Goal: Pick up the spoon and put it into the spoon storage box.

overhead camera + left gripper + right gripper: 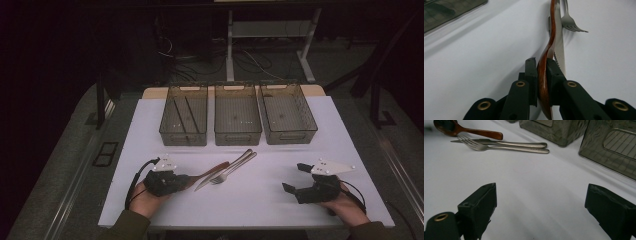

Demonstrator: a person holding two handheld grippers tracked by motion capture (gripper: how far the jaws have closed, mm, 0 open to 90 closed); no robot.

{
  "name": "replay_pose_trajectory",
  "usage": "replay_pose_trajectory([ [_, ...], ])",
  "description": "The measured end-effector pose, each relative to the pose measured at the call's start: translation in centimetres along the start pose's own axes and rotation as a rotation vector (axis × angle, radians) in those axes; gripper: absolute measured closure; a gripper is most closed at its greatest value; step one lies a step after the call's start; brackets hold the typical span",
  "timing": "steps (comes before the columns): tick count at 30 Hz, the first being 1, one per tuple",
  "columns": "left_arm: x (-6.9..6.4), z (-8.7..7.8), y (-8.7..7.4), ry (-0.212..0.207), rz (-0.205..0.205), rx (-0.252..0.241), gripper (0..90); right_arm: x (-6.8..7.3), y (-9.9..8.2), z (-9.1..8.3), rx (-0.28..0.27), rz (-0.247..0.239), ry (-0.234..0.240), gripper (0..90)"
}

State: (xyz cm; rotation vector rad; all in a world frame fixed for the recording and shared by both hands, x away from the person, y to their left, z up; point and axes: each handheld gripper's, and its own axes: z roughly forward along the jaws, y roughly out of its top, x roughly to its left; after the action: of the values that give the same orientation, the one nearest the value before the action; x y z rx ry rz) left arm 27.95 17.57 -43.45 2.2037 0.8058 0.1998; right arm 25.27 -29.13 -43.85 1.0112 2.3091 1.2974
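the table (pixel 150 130) is plain white, its far edge showing a pale wood tone. on it, three bins (pixel 237 120) are smoky translucent grey with a fine grid pattern on their floors and walls. nearer than the bins, the spoon (pixel 550 37) is glossy reddish-brown wood, and beside it the fork (pixel 486 147) and knife (pixel 506 143) are silvery steel. both the left gripper (pixel 541 66) and right gripper (pixel 295 177) are matte black with small brass-coloured rivets, each topped by a light grey plate.

wooden spoon (pixel 550 37) bowl hidden between jaws, knife (pixel 560 50) partly behind it
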Motion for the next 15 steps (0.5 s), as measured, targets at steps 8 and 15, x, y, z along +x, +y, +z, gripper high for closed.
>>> replay_pose_trajectory([
  [8,0.0,-0.7,0.3,0.014,0.021,-0.025,80.6,0.0,0.0,0.0,-0.005,0.004,0.004,9.9],
  [15,0.2,-1.2,0.6,0.019,0.022,-0.044,80.6,0.0,0.0,0.0,-0.007,0.007,0.006,10.0],
])
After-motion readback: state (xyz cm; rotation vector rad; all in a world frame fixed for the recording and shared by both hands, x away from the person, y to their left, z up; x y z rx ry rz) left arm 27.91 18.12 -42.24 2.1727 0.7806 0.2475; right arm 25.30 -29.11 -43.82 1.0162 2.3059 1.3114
